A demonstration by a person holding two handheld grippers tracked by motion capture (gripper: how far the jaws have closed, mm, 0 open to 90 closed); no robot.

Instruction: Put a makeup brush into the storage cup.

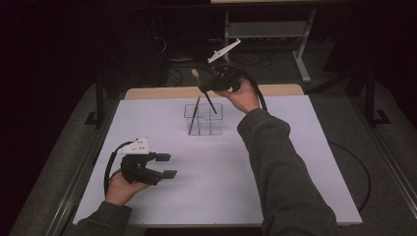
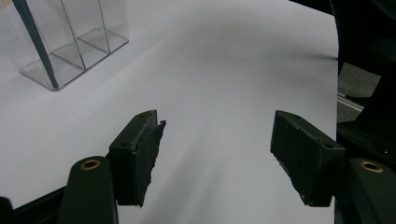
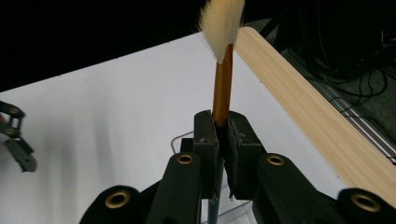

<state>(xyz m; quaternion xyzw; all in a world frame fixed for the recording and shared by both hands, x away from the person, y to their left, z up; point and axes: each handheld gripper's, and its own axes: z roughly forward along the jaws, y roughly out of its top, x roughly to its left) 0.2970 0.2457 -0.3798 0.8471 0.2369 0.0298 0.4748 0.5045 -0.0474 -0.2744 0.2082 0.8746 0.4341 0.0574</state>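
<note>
padded black fingers [image 3: 223, 140] clamp a bristle-tipped amber brush [image 3: 223, 91] above clear organizer [image 1: 203, 119].

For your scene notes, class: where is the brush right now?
In the high view, the brush is clamped in the right tongs above the clear organizer at the table's far middle, bristles up.

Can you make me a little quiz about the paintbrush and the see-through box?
1. True or false: the right gripper has its fingers shut on the paintbrush.
2. What stands in the clear box already? A) a dark stick B) a spoon C) a cup
3. Are the left gripper's fingers open or shut?

Key: 1 true. 2 A, the dark stick leans in one compartment. 3 open, with nothing between them.
</note>
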